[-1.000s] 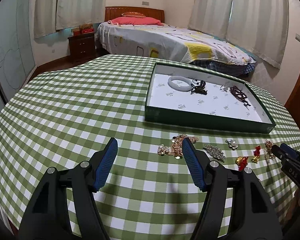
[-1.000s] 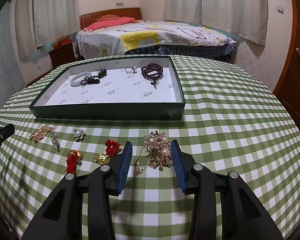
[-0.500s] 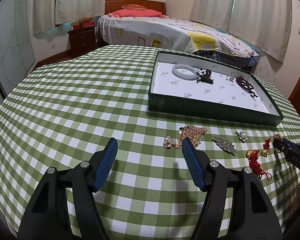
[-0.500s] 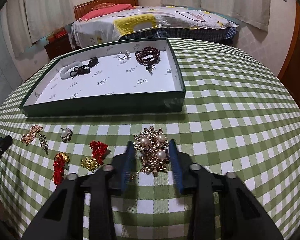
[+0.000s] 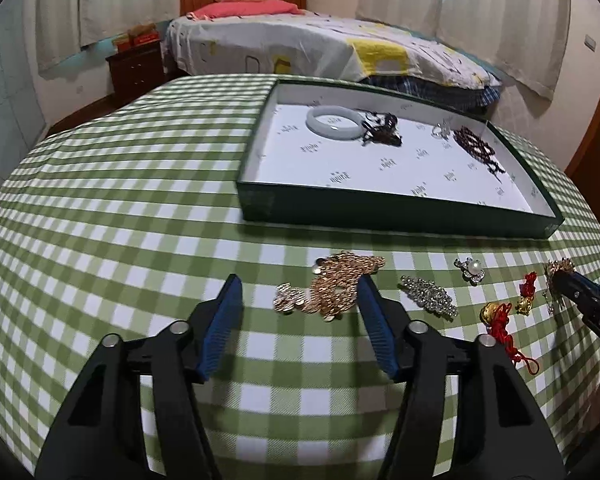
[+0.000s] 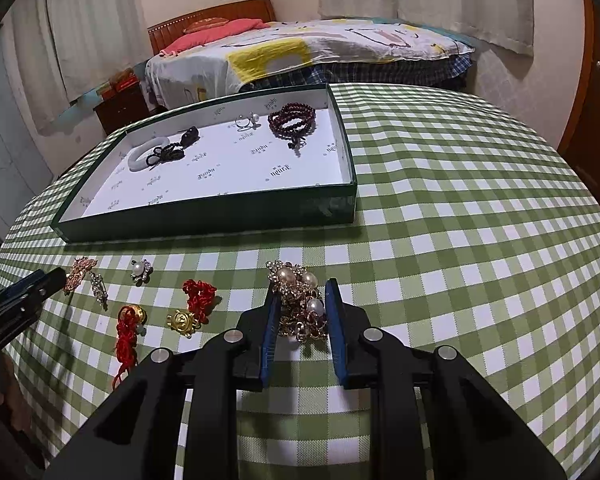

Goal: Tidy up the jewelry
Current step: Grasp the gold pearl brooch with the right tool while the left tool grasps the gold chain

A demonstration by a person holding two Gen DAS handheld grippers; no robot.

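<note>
A green tray (image 5: 380, 216) (image 6: 204, 216) with a white floor holds a pale bangle (image 5: 334, 122), a dark knot pendant (image 5: 382, 132), a ring (image 5: 442, 130) and dark red beads (image 6: 292, 118). On the checked cloth in front of it, a gold chain piece (image 5: 340, 286) lies between the fingers of my left gripper (image 5: 299, 292). Its jaws are closing and only the right pad is near the chain. My right gripper (image 6: 303, 300) is closing on a gold-and-pearl cluster (image 6: 300, 304), which fills the gap between both pads and still rests on the cloth.
A crystal brooch (image 5: 428, 300), a pearl flower pin (image 5: 472, 270) (image 6: 142, 272), red knots (image 6: 200, 296) (image 6: 126, 328) and a gold charm (image 6: 182, 320) lie in a row between the two grippers. A bed (image 5: 300, 48) stands beyond the round table.
My left gripper came forward and down over the gold chain piece and its jaws narrowed a little. The right jaws closed in on the pearl cluster, bunching it together.
</note>
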